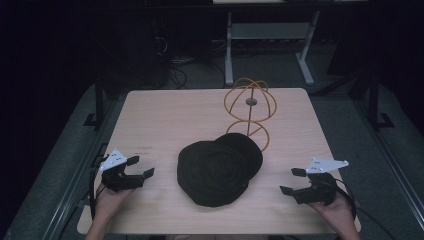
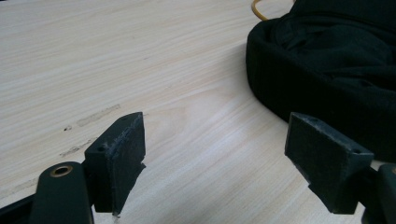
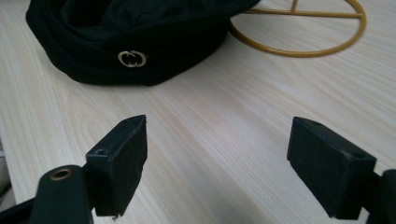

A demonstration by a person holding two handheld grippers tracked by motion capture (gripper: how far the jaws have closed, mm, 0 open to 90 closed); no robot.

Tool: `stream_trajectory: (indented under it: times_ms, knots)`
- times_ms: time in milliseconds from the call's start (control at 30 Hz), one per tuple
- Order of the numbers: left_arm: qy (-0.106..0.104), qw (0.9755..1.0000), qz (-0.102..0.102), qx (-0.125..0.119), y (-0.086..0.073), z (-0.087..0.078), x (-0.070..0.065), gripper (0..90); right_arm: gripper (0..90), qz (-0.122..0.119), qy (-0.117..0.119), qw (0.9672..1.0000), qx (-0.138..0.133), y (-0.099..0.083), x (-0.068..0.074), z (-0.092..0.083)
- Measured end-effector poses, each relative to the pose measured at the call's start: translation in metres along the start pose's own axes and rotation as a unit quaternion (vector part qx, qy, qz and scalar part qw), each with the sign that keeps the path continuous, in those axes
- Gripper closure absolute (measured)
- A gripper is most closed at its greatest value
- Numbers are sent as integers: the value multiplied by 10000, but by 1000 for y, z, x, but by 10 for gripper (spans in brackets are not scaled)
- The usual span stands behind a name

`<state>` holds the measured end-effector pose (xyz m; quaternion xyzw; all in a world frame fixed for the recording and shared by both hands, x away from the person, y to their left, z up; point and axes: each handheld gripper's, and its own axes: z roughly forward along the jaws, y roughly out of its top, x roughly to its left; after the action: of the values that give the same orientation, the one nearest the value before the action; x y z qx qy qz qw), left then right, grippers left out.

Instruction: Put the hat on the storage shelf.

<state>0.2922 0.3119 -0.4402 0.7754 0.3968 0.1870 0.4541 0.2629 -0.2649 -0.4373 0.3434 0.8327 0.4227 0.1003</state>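
In the left gripper view we see the left gripper (image 2: 215, 154) with its jaws spread wide and nothing between them, only bare pale wood of the counter (image 2: 116, 60). Just beyond the right-hand jaw lies the rounded edge of a black hat (image 2: 327, 70), near but apart from it.

In the right gripper view, the right gripper (image 3: 217, 161) also has its jaws spread wide and empty above bare wood. Ahead of them, a stretch of open counter away, the black hat (image 3: 140, 32) shows a small metal emblem (image 3: 132, 58) on its band. The ring base of an orange wire stand (image 3: 299, 46) lies flat behind it, touching the hat's far side.

From the high view, we find the hat (image 1: 217, 170) at the middle of the counter, with each gripper (image 1: 137, 167) (image 1: 292, 181) well to either side near the front edge. The stand (image 1: 250, 107) rises behind the hat. Open wood surrounds the hat on the left, right and front.
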Motion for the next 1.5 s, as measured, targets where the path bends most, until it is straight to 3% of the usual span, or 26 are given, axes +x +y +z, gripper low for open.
stream_trajectory:
  times_ms: [300, 433, 733, 1067, 1233, 1467, 1500]
  knots:
    - [1, 10000, -60, -72, 0, -1, 0, 198, 192, -385, 131, 9991, 106, 27, 16, 5]
    - [5, 10000, 3, -36, 0, -1, 0, 198, 201, -538, 228, 9982, 102, 40, 25, 10]
    - [12, 10000, -42, -68, 0, -1, 0, 198, 221, -925, 534, 9940, 215, 69, 45, 28]
    - [49, 10000, -15, -84, 0, -1, 1, 198, 249, -1384, 818, 9861, 425, 92, 69, 50]
    - [76, 9999, -39, -110, 0, -4, 2, 198, 304, -1570, 948, 9819, 469, 100, 81, 59]
    - [50, 9999, -64, -132, 0, -4, 2, 199, 378, -1897, 1141, 9733, 611, 107, 97, 74]
    - [50, 9999, -64, -132, 0, -4, 2, 198, 378, -1897, 1141, 9733, 611, 107, 97, 74]
